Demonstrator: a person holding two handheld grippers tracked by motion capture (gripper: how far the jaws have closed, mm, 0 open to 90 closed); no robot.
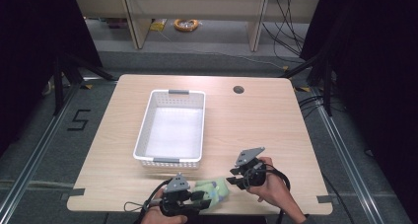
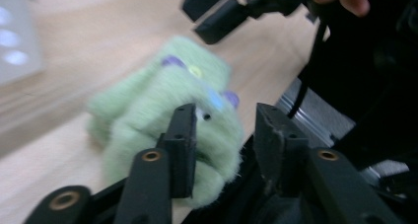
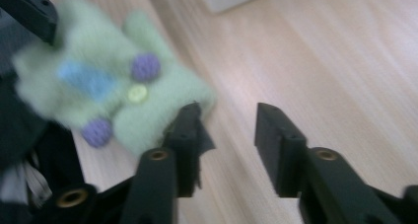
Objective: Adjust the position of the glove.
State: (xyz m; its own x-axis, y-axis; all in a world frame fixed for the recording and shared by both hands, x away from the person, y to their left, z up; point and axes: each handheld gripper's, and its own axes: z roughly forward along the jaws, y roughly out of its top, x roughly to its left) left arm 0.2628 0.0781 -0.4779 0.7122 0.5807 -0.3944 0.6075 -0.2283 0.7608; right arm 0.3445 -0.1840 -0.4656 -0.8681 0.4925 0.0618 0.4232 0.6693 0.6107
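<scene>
A small pale green plush toy (image 1: 215, 188) with purple knobs, a yellow button and a blue patch lies on the wooden table near its front edge. My left gripper (image 1: 202, 197) is at the toy's left end, jaws apart. In the left gripper view the toy (image 2: 162, 105) lies against the left jaw and reaches partly into the gap of the open gripper (image 2: 224, 118). My right gripper (image 1: 234, 177) is just right of the toy, open. In the right gripper view the toy (image 3: 98, 81) lies left of the open gripper (image 3: 226, 118), touching its left jaw.
A white perforated basket (image 1: 143, 130) stands empty in the middle of the table, just beyond the toy. The table (image 1: 256, 120) has a round cable hole (image 1: 238, 90) at the back. The front edge runs close under both hands.
</scene>
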